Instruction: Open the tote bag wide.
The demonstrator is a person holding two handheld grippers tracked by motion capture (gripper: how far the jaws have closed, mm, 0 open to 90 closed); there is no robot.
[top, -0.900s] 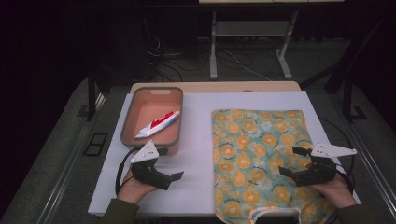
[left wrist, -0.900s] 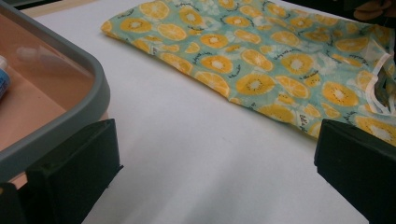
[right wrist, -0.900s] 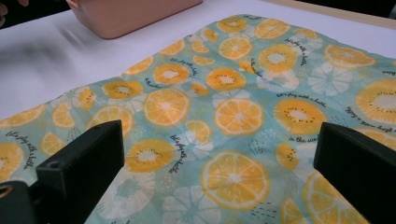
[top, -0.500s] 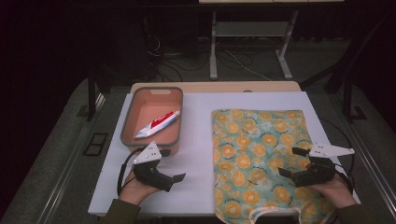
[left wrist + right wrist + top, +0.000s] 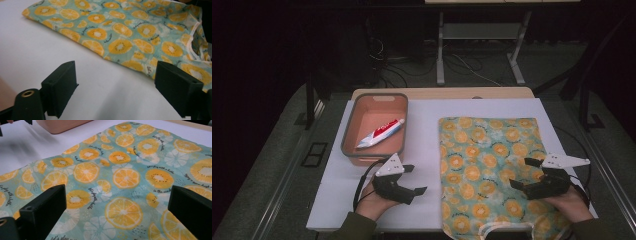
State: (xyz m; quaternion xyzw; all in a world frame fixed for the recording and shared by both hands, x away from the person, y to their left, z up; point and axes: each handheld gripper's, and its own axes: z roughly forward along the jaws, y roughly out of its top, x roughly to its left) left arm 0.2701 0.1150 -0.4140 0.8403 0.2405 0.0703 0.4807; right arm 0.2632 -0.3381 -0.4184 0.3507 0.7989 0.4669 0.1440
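Inspection of the surface (image 5: 332,200): a fabric bag (image 5: 492,165) printed with orange slices lies flat on the right half, its white-trimmed handles at the near edge. A tray (image 5: 352,131) stands well apart on the left, holding a toothpaste tube (image 5: 381,133).

The left gripper (image 5: 409,179) hovers over bare surface just beside the bag's left edge, jaws standing open with nothing between them. The right gripper (image 5: 526,173) hangs over the bag's right portion, jaws likewise apart and empty; in the right gripper view the cloth lies below them, not pinched.

Risks, as judged from here: the bag is thin and lies flat, so a jaw coming down on it may pinch both layers together and leave the mouth shut. A grab on the left edge could drag the cloth across the smooth surface instead of lifting it, since nothing anchors it. The handles near the person's forearm could snag a sleeve or cable.
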